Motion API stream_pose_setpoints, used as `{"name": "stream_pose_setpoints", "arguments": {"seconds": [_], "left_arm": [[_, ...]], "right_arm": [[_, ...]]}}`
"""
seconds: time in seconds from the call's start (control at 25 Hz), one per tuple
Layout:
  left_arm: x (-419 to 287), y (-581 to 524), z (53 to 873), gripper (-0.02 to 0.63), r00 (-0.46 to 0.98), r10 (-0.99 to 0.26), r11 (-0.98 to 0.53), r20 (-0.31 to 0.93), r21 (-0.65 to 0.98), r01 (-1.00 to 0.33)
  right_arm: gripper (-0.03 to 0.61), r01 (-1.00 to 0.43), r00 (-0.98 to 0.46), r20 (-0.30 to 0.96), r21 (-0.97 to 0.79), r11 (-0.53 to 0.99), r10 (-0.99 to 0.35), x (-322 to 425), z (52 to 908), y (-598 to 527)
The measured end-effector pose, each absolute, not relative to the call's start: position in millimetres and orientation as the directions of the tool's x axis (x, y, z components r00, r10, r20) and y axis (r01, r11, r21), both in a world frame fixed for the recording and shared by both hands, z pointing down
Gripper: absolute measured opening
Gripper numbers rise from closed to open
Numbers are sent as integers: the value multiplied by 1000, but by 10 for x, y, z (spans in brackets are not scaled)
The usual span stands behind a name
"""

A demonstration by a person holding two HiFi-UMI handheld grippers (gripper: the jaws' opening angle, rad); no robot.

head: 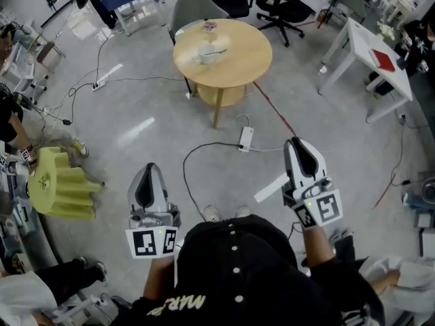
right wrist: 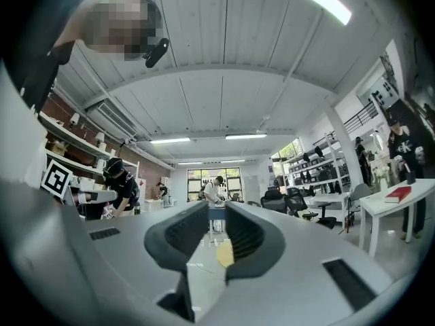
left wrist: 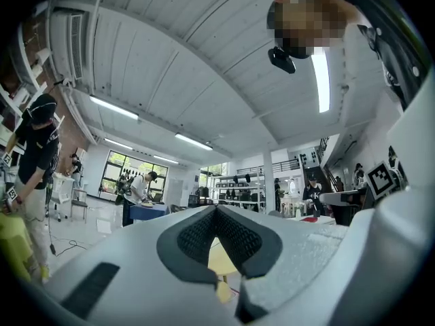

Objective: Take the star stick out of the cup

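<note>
The round wooden table (head: 238, 66) stands far ahead in the head view. On it sits a pale cup (head: 207, 53) with something thin across its top; the star stick is too small to make out. A small pinkish object (head: 209, 26) lies near the table's far edge. Both grippers are held low by the person's body, far from the table. My left gripper (head: 148, 173) (left wrist: 216, 212) is shut and empty, its pad tips touching. My right gripper (head: 296, 145) (right wrist: 217, 212) stands open by a narrow slit with nothing in it.
A power strip (head: 245, 138) with cables lies on the concrete floor between me and the table. A grey chair (head: 197, 9) and a black office chair (head: 285, 5) stand behind it. A white desk (head: 360, 46) is at the right, a yellow-green foam block (head: 61, 182) at the left.
</note>
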State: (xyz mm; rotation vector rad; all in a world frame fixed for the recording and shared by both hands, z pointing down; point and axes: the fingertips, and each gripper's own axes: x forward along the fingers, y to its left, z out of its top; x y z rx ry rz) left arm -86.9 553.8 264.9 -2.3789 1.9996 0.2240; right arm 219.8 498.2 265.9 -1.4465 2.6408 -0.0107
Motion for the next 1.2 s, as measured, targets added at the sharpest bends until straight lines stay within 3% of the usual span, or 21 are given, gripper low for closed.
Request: {"name": "stream_pose_setpoints", "arguments": {"seconds": [0.04, 0.08, 0.12, 0.2, 0.84, 1.2], "left_arm": [[-887, 5530, 2656, -5, 165, -978, -175, -126, 73, -982], [-906, 5519, 2660, -5, 165, -978, -175, -125, 74, -982], [-931, 5507, 2662, -5, 166, -978, -176, -125, 75, -982], [-1006, 5494, 2661, -5, 170, -977, -180, -126, 72, -981], [-1766, 5306, 2880, -5, 194, -976, -202, -100, 75, -976], [-1841, 4568, 2979, -5, 181, -980, -188, -87, 73, -980]], "right_arm": [[127, -834, -537, -115, -79, 547, -836, 2182, 2652, 4967], [269, -831, -537, -125, -94, 549, -834, 2173, 2638, 4947], [354, -833, -528, -141, -109, 543, -838, 2170, 2616, 4926], [393, -843, -502, -167, -126, 523, -848, 2135, 2575, 4903], [377, -860, -502, -100, -43, 508, -859, 1344, 2800, 4792], [377, -853, -509, -114, -69, 518, -853, 1240, 2892, 3958]]}}
